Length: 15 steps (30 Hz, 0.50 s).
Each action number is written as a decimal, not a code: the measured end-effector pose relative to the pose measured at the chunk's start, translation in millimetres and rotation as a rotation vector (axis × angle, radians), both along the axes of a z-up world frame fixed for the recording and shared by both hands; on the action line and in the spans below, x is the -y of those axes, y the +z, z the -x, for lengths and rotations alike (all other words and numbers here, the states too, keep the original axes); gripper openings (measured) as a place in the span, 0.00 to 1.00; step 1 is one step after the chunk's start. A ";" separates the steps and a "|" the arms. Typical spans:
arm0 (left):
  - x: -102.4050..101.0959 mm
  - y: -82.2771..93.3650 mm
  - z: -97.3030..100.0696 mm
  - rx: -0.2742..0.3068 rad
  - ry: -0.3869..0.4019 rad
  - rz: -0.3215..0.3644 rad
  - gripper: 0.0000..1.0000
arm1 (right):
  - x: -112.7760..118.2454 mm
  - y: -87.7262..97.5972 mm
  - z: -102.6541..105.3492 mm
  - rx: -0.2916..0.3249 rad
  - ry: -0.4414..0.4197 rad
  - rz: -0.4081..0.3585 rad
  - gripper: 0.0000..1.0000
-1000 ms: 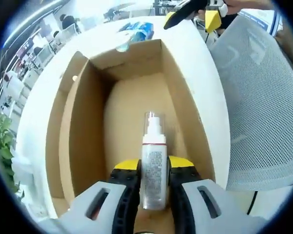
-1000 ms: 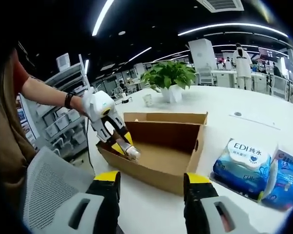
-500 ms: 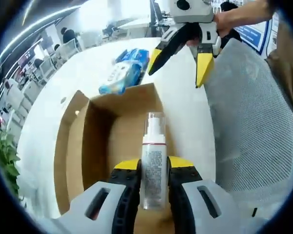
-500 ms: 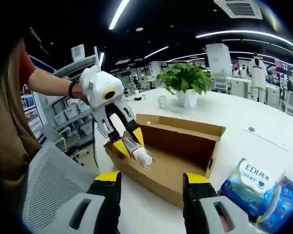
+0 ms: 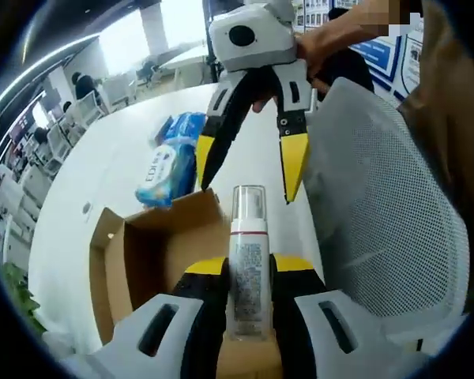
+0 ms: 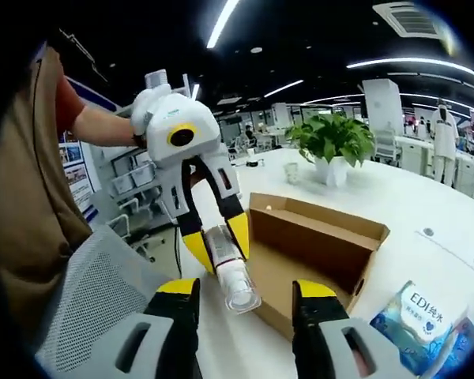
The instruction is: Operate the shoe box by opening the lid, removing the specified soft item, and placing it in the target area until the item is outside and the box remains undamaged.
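White bench point(image 5: 103, 170) runs under both hand-held grippers. Mesh chair back point(image 5: 379, 213) sits right of the left hand-held gripper point(image 5: 249, 272), below-left of the right one in the right gripper view. Shoe box point(image 6: 320, 241), lid open, lies on the bench just beyond the right hand-held gripper point(image 6: 245, 304), below the left one's jaws. Tissue packs point(image 5: 170, 158) on the bench past the box (far side from the left hand-held gripper). Potted plant point(image 6: 332, 142) further back. Right hand-held gripper: jaws apart, nothing between them. Left hand-held gripper: clamped on the spray bottle point(image 5: 247, 257), held in the air above the box's near edge, clear cap pointing forward.
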<state>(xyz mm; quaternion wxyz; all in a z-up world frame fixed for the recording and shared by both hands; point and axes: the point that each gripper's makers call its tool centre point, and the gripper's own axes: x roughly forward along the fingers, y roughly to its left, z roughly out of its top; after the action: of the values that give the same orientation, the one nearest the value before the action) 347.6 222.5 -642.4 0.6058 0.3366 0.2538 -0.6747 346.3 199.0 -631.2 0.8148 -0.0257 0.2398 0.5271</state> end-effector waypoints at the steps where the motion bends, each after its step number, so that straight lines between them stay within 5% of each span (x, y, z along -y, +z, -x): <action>1: 1.7 2.8 1.4 -0.004 -0.005 0.007 0.20 | -1.8 0.2 1.6 -0.002 0.010 -0.001 0.43; 9: 11.4 22.7 13.2 -0.078 -0.031 0.060 0.20 | -17.5 6.9 15.1 -0.011 0.085 -0.038 0.38; 15: 12.2 34.2 18.8 -0.146 -0.031 0.096 0.20 | -23.8 15.6 23.3 -0.022 0.128 -0.081 0.25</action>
<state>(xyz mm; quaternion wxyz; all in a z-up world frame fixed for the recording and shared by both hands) 328.8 210.3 -608.2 0.5906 0.2611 0.2596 -0.7181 323.1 222.8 -615.6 0.7772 -0.0022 0.2248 0.5877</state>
